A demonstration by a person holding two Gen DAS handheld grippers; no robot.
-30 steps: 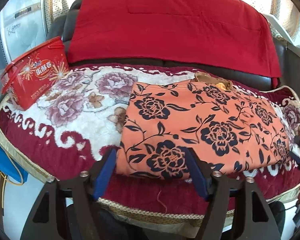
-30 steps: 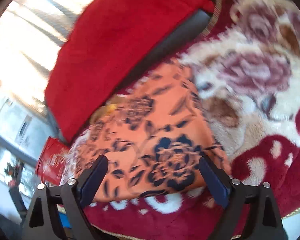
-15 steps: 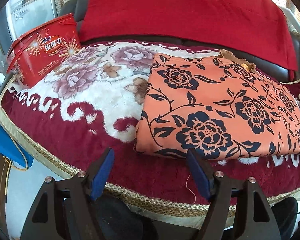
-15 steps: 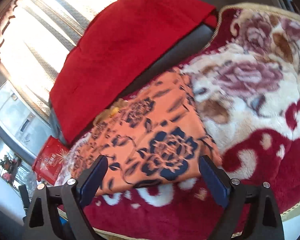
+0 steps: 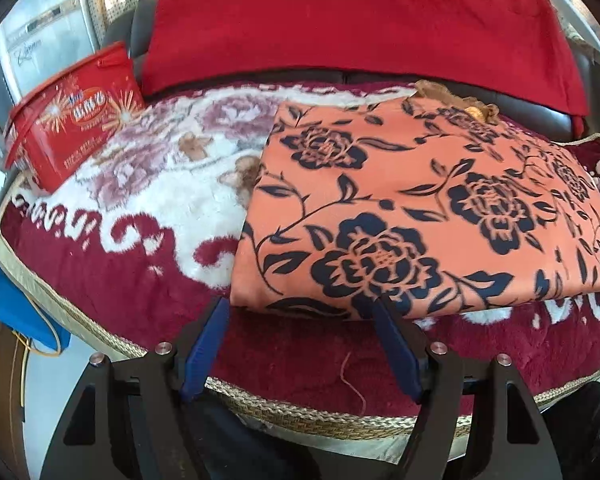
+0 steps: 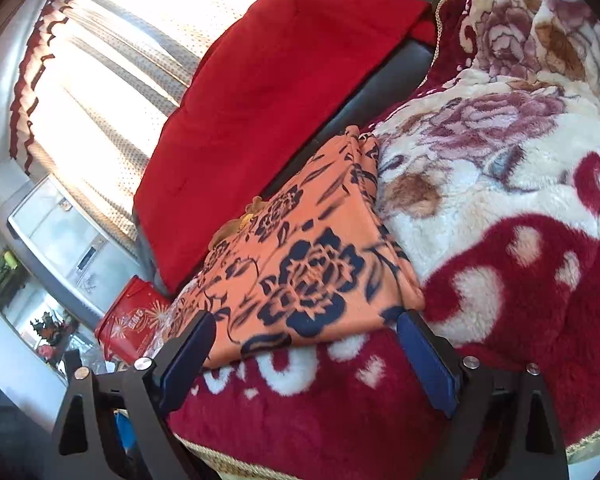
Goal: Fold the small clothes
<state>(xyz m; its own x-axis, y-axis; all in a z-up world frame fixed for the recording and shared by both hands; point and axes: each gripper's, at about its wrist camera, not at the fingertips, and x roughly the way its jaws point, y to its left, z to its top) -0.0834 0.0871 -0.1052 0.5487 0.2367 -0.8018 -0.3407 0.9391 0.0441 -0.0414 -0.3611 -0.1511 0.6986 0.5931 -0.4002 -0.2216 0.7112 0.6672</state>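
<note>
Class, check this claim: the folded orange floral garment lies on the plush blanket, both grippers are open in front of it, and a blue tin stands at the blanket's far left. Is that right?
One detail is wrong: the tin is red, not blue, as the left wrist view shows. The rest holds: the folded orange floral garment lies on the plush blanket, with the left gripper and right gripper open in front of it.

- We see a label with yellow characters on the red tin [image 5: 76, 116], too blurred to read.
- The grey appliance [image 5: 32, 46] behind it carries cursive script; we can't make it out.
- Nothing else bears text.
</note>
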